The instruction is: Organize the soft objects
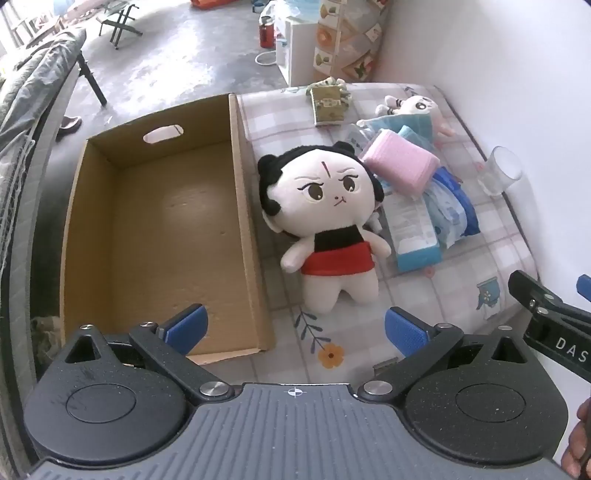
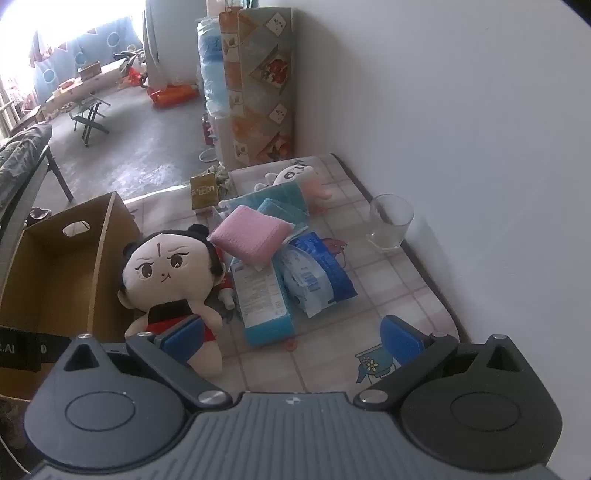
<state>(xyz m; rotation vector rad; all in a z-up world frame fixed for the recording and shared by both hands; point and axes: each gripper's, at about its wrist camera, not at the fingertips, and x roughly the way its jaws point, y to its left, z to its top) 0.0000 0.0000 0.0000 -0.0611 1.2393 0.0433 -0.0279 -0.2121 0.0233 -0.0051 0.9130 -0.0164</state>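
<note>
Now the left gripper [image 1: 295,325] hangs wide open and empty; the doll [image 1: 328,218] lies at twelve o'clock, head away, beside the box [image 1: 243,206]. Right gripper [image 2: 293,332], equally spread, sits farther right.

We see a clear drinking glass [image 2: 389,223] standing upright on the checked tablecloth [image 2: 399,288] near the white wall [image 2: 461,110]; a red bottle [image 1: 266,31] stands on the grey floor [image 1: 177,55].
</note>
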